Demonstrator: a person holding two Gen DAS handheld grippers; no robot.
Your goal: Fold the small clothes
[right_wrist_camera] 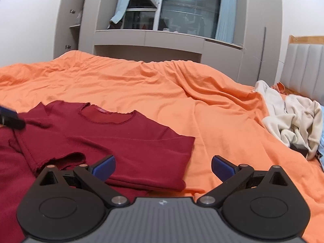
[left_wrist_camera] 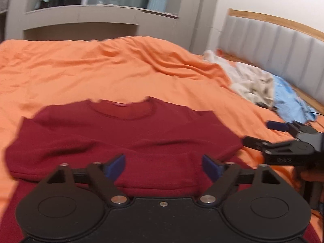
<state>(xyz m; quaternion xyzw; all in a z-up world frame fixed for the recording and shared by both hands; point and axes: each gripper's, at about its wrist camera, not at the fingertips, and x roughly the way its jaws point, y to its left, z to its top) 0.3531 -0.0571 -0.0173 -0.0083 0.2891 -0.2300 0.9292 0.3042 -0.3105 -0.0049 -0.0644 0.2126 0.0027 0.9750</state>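
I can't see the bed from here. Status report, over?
Left tool open, right tool open, both empty. Dark red top partly folded on orange bedsheet. Nothing in the way.

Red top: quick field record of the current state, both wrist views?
garment: red top, lying on the orange sheet, neckline away from the cameras
fold state: sleeves folded in across the body, hem still unfolded
left gripper: open, nothing between the fingers, over the top's lower half
right gripper: open, empty, at the top's right edge
other items: cream clothes piled near the headboard
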